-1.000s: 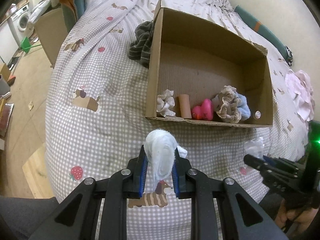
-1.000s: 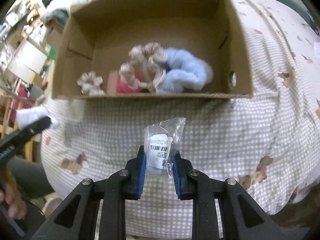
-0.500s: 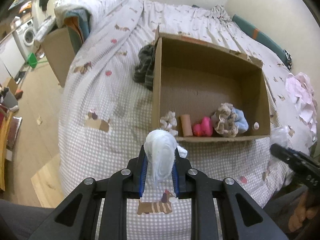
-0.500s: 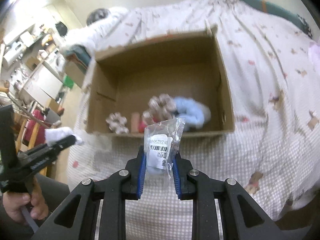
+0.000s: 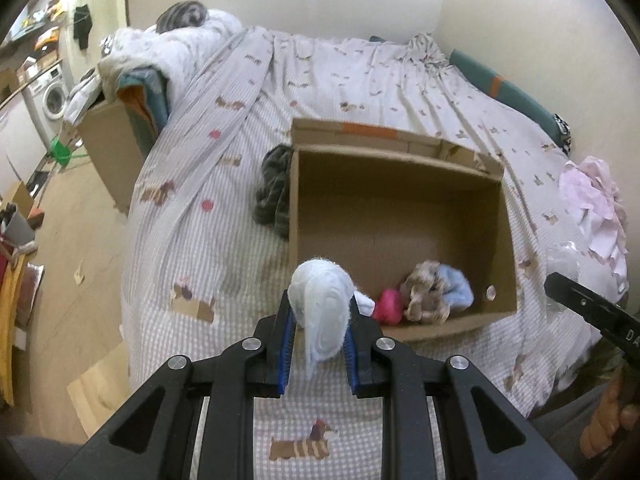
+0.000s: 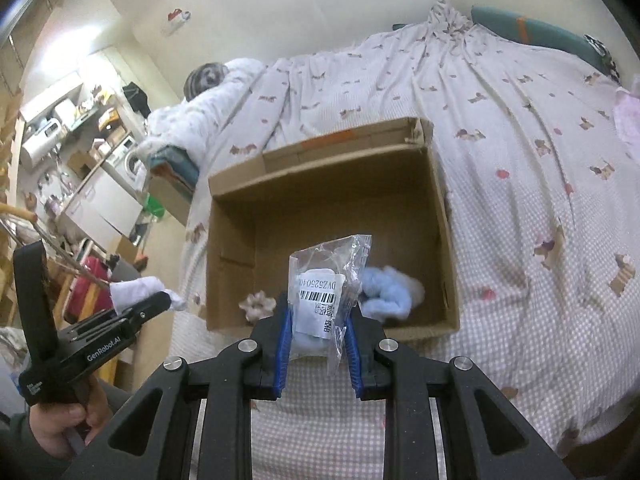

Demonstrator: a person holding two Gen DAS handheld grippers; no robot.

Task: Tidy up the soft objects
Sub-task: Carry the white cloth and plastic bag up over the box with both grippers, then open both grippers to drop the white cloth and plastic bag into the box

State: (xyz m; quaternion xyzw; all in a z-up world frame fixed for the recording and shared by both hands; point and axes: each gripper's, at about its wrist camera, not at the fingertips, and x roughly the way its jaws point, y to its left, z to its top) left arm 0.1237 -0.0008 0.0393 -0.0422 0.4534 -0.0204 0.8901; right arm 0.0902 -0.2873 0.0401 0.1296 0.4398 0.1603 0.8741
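Left wrist view: left tool [image 5: 319, 322] is pinching a pale blue soft roll [image 5: 322, 304] (box [image 5: 400, 168] at twelve o'clock). Right tool [image 6: 318, 326] is gripping a clear packet [image 6: 326, 292].

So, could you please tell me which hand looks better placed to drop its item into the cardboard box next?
Probably right: its tongs hold the plastic packet squarely before the cardboard box.
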